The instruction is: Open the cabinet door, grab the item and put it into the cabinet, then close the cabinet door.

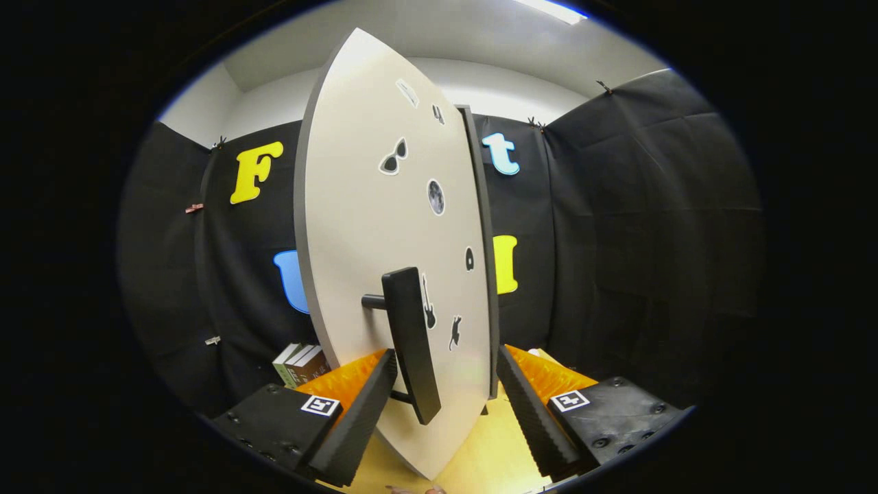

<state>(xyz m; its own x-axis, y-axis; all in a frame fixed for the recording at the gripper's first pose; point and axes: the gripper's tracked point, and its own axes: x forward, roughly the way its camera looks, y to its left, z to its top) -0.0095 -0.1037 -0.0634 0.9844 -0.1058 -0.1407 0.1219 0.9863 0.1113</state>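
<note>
Hand-held gripper, ribbed fingers apart, straddles smooth door's flat bar handle.

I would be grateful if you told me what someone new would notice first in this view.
The big pale grey cabinet door, dotted with small stickers, stands edge-on just ahead of the gripper. Its black bar handle sits between the open fingers, neither pressing it. A few stacked books lie low beyond the door.

A pale grey cabinet door is showing small black-and-white stickers around its black handle, books showing green and brown at eight o'clock.
</note>
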